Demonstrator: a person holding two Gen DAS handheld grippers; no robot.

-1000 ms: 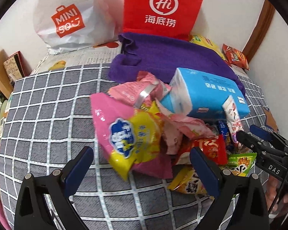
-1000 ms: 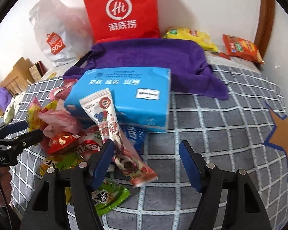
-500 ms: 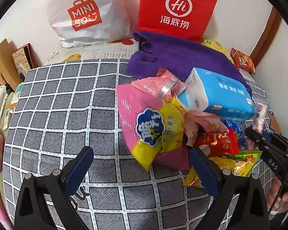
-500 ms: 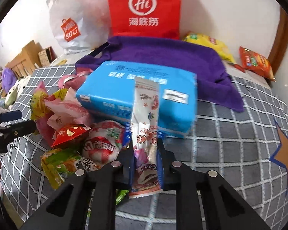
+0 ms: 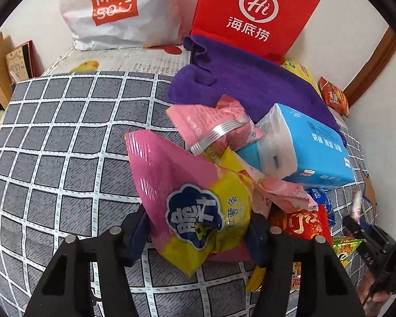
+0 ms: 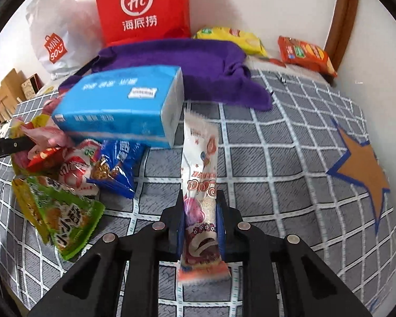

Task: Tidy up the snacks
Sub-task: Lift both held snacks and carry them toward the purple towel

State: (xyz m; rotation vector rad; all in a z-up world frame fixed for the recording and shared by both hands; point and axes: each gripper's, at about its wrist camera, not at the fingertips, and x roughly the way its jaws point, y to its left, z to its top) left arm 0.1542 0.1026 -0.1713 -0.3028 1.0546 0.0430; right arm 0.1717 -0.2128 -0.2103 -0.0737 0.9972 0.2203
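Observation:
My left gripper is shut on a pink and yellow snack bag with a blue logo, at the near edge of the snack pile. My right gripper is shut on a long white snack packet, held upright above the checked bedcover, to the right of the pile. The pile holds a blue tissue pack, also in the left wrist view, pink packets, a red packet, a blue packet and a green packet.
A purple cloth lies behind the pile. A red Hi bag and a white Miniso bag stand at the wall. Yellow and orange snack bags lie at the back right. Boxes sit far left.
My left gripper went from wide open to shut on the pink and yellow bag. My right gripper shut on the white packet and carried it right, away from the pile.

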